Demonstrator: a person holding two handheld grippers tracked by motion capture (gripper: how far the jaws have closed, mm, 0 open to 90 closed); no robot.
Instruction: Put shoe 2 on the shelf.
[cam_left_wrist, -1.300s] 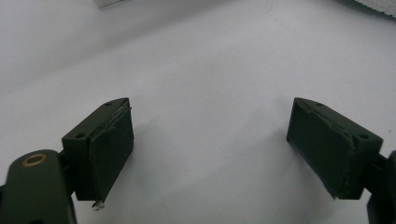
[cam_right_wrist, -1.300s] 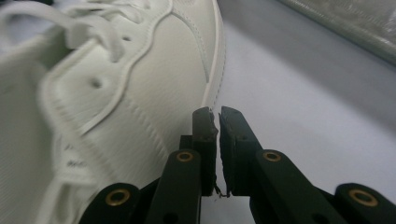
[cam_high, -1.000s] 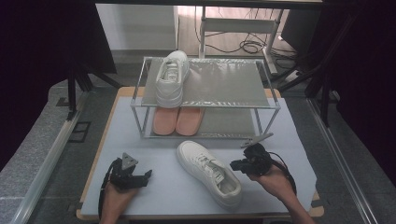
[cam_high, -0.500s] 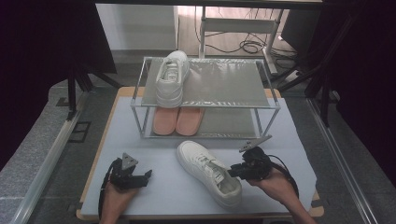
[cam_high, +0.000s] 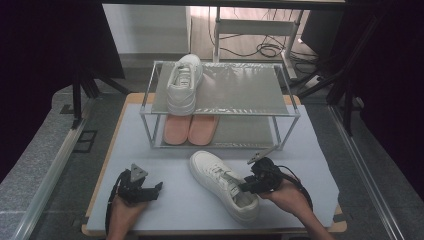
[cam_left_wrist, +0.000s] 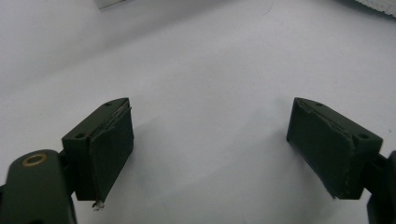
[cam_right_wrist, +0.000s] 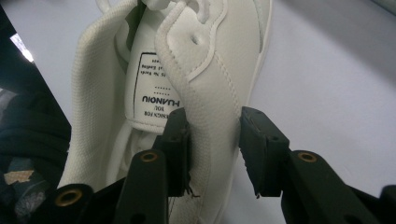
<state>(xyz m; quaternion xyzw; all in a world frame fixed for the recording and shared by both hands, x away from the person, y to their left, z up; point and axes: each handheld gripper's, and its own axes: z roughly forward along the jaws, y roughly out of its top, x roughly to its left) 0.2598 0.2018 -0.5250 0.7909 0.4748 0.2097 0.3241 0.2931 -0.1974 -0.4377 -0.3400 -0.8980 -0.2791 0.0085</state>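
The jaws of the right gripper have just been opening, and the padded side wall of the white leather sneaker with white laces is seen between them: one jaw sits inside the shoe's collar against the lining, while the other stands a little off the outer face. The pads are therefore judged to be no longer pressing, so the shoe is taken as released or being re-gripped rather than carried. Compared with a second ago, the sneaker lies in nearly the same spot on the pale grey table mat, toe toward the rack, heel by the right gripper. It rests flat on the mat, in front of the two-tier metal shoe rack. Its mate, a matching white sneaker, is set on the top shelf, and a pair of salmon-pink insoles lies on the lower one. A fresh hold is judged necessary before the shoe can be lifted to the rack. The left gripper is held wide open over bare mat, with nothing between its jaws; it rests at the near left.
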